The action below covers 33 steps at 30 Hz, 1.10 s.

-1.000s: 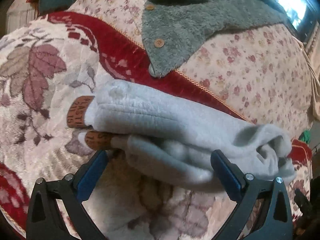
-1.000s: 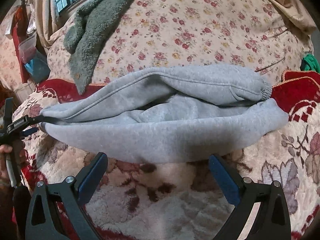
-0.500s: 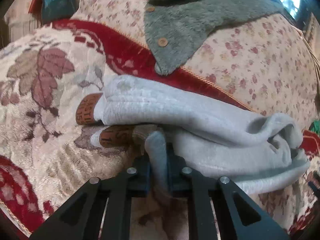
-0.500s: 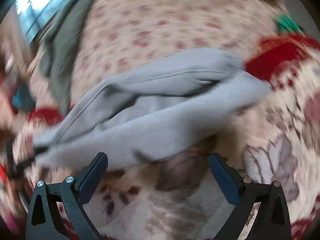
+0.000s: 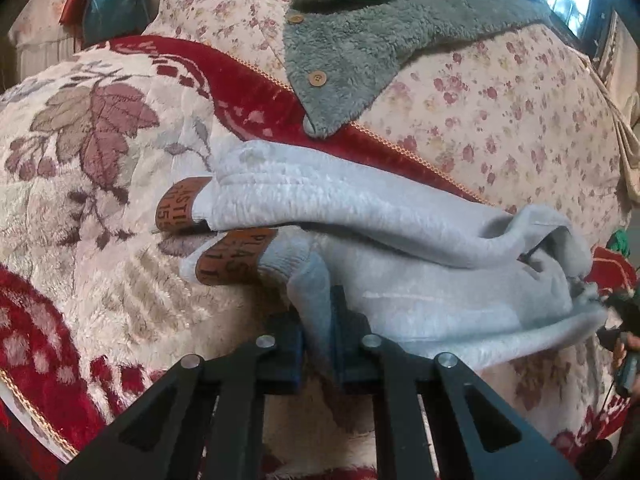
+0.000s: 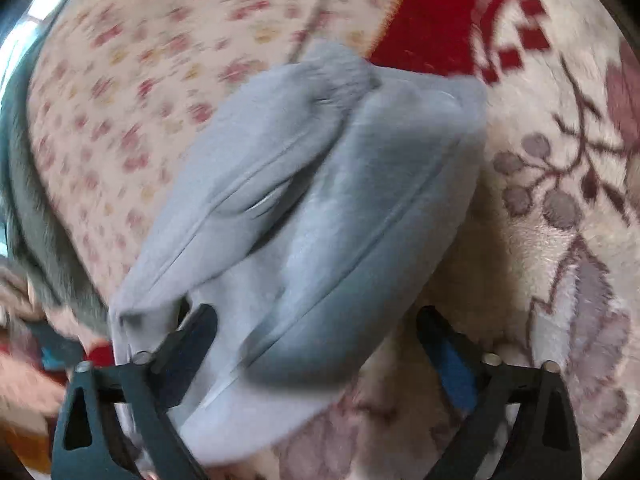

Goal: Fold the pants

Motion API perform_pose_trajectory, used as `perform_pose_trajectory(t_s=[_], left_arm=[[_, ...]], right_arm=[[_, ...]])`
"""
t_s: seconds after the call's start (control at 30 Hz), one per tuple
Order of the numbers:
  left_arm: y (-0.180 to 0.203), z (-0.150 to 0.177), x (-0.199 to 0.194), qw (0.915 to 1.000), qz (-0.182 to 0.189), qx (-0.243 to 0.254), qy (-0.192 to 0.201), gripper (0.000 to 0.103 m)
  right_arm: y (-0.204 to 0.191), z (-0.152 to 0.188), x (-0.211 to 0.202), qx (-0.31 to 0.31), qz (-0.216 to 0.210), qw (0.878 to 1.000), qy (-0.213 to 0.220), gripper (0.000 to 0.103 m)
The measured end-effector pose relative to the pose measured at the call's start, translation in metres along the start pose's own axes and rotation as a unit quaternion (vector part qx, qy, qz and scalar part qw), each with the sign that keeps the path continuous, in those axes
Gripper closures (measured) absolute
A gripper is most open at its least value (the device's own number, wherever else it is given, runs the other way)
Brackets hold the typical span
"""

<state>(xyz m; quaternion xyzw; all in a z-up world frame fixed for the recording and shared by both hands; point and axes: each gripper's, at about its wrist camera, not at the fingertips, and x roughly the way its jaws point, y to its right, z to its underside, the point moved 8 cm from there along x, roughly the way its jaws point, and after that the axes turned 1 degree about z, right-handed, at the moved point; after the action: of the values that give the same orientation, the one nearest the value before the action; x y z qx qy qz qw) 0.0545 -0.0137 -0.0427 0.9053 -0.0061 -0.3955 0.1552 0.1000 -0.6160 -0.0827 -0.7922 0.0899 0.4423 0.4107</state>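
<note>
Light grey sweatpants [image 5: 400, 240] lie folded lengthwise on a plush red and cream blanket [image 5: 80, 208]. Two orange cuff labels [image 5: 176, 208] show at the left end. My left gripper [image 5: 320, 320] is shut on a pinched ridge of the lower leg's fabric just behind the cuffs. In the blurred right wrist view the pants [image 6: 320, 200] run up and away from me. Their near end sits between the fingers of my right gripper [image 6: 316, 320]. Its jaws are closing but still stand wide, and the pads are not pressing the cloth.
A grey fleece garment [image 5: 360, 40] with wooden buttons drapes over the floral sheet [image 5: 520, 128] behind the pants. A teal bag [image 5: 112, 4] sits at the far left. A hand [image 5: 624, 352] holding dark gear shows at the right edge of the left wrist view.
My left gripper went from wide open to shut on the pants' fabric near the cuffs. My right gripper rolled and swept in close, so the pants' other end now lies between its fingers.
</note>
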Motion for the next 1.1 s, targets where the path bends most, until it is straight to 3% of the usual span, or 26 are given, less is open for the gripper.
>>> perform_pose_trajectory(t_s=[0.03, 0.2, 0.53, 0.83, 1.0, 1.1], left_arm=[[-0.001, -0.001, 0.0, 1.0, 0.003, -0.002, 0.001, 0.092], [0.0, -0.008, -0.002, 1.0, 0.003, 0.001, 0.006, 0.092], [-0.008, -0.016, -0.03, 0.9996, 0.02, 0.003, 0.019, 0.092], [-0.031, -0.013, -0.067, 0.9995, 0.005, 0.019, 0.026, 0.092], [-0.053, 0.009, -0.046, 0.9995, -0.02, -0.007, -0.023, 0.085], [-0.069, 0.017, -0.049, 0.9988, -0.037, -0.029, -0.014, 0.063]], right_arm=[[0.002, -0.001, 0.001, 0.004, -0.01, 1.0, 0.0, 0.08], [-0.013, 0.006, -0.019, -0.05, -0.03, 0.998, 0.021, 0.085], [-0.039, 0.052, -0.087, -0.104, -0.068, 0.992, 0.033, 0.085], [-0.013, 0.105, -0.118, -0.1, -0.076, 0.992, 0.015, 0.085], [0.01, 0.123, -0.101, -0.099, -0.033, 0.994, -0.025, 0.081], [0.02, 0.136, -0.094, -0.115, 0.033, 0.992, -0.05, 0.073]])
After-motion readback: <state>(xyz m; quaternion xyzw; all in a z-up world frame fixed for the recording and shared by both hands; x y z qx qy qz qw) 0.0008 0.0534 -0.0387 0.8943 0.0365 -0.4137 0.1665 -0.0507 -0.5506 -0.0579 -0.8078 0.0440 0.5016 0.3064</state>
